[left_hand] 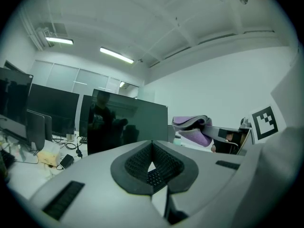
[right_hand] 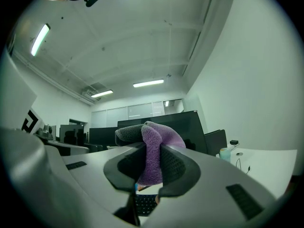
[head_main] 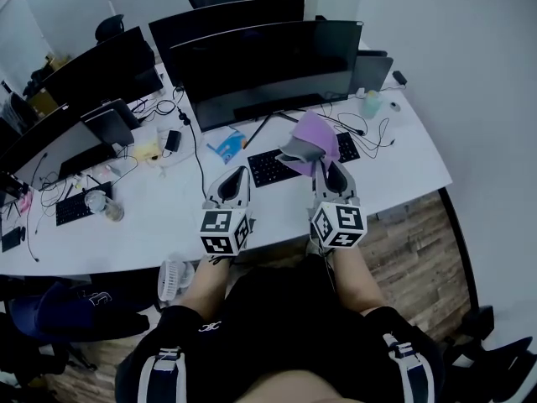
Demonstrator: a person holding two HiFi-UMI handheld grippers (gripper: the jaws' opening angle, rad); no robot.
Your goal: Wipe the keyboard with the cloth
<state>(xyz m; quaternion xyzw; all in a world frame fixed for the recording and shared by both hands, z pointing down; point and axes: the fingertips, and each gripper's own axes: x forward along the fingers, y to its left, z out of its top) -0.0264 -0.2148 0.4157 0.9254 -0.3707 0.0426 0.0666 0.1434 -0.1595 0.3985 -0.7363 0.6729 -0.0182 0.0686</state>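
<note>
The right tongs (head_main: 323,168) are clamped on a purple cloth (head_main: 317,134). In the right gripper view the cloth (right_hand: 156,144) fills the gap between the two dark pads and bulges out above the tips, with a grey fold lying to its left side. The cloth hangs ahead of the right tongs' tips, over the right part of a black keyboard (head_main: 268,168). That keyboard lies on the white table (head_main: 168,217), and some of its keys (right_hand: 145,203) show below the clamped cloth.

The left tongs (head_main: 235,179) are just beside the right tongs, tips pointing at the left end of the keyboard. In the left gripper view they (left_hand: 152,148) are together at the tips with nothing held. Only a small opening is left between the hollow pads, and through it a few keys (left_hand: 153,177) can be seen. From there the cloth (left_hand: 192,127) shows to the right, raised off the table.

Beyond both tongs stands a wide dark monitor (head_main: 268,65), behind the keyboard.
</note>
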